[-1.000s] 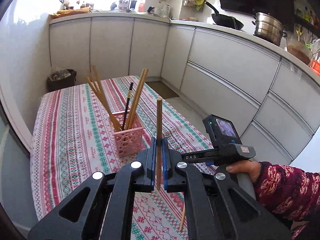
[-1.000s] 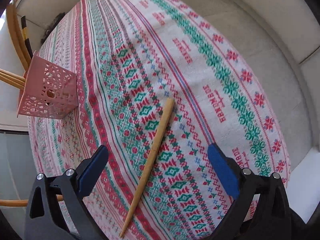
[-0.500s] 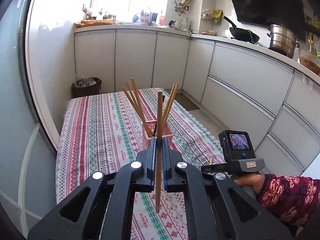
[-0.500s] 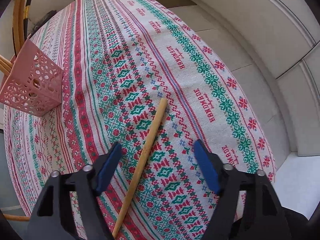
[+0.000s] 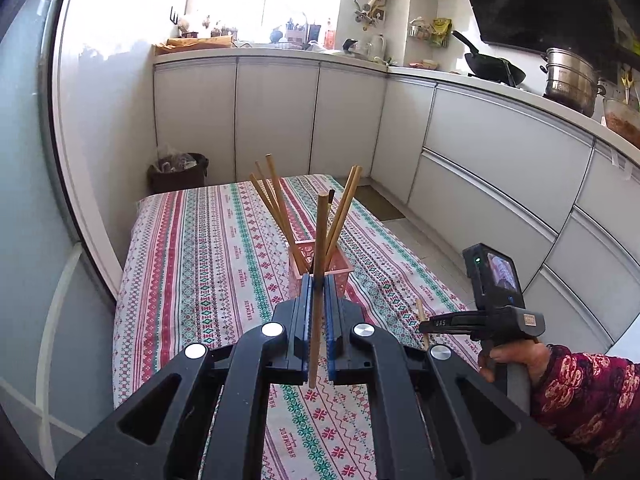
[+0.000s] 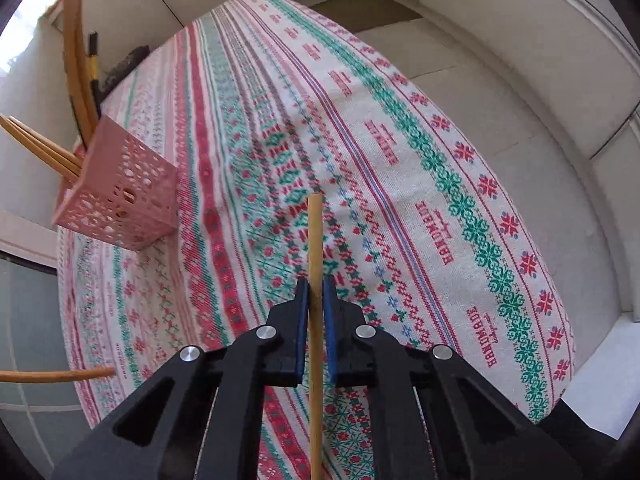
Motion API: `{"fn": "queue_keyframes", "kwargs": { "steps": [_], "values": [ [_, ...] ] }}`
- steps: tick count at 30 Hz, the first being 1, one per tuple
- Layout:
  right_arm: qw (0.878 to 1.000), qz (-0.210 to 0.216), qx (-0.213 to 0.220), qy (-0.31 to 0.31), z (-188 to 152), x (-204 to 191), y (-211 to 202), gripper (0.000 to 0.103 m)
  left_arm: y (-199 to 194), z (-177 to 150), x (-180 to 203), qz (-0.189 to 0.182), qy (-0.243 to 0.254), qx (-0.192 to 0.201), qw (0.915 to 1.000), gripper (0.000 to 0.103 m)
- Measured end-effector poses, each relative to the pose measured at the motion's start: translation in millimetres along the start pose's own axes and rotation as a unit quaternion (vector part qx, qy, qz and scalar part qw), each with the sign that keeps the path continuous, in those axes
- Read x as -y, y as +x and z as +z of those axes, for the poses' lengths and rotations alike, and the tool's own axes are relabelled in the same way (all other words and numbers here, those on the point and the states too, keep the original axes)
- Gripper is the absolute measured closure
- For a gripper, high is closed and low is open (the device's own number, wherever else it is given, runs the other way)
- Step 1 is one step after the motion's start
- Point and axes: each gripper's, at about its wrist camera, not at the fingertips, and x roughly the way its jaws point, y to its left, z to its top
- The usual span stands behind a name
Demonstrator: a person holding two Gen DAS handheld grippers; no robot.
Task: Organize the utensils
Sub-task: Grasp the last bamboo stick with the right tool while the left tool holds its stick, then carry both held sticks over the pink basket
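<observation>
Each gripper, left gripper (image 5: 317, 308) and right gripper (image 6: 316, 300), pinches one wooden chopstick (image 6: 315, 240). Thin sticks may pivot or slip before reaching the pink holder (image 6: 120, 196).

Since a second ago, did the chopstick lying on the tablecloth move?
Yes. The right gripper has just been closing and now pinches the chopstick, which has swung from slanting across the tablecloth stripes to straight between the fingers.

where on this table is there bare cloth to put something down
Bare tablecloth runs from the pink basket across to the edge by the cabinets, and on to the far end by the bin. It is crowded at the basket, where chopsticks fan out, and near the grippers, each clamping a chopstick.
</observation>
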Motion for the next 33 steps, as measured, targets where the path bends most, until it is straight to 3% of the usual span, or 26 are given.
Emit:
{"fn": "queue_keyframes", "kwargs": {
  "steps": [9, 18, 27, 33],
  "values": [
    [0.984, 0.123, 0.119, -0.046, 10, 0, -86, 0.095, 8, 9, 4, -0.026, -0.027, 0.011, 0.9992, 0.098],
    [0.969, 0.189, 0.157, -0.023, 25, 18, -115, 0.095, 28, 15, 13, -0.01, -0.032, 0.002, 0.9994, 0.098],
    [0.969, 0.187, 0.159, 0.034, 37, 56, -123, 0.095, 31, 31, 13, 0.005, -0.048, 0.023, 0.9986, 0.098],
    [0.968, 0.165, 0.183, 0.046, 39, 75, -132, 0.095, 27, 56, 17, 0.018, -0.05, 0.04, 0.9978, 0.098]
  ]
}}
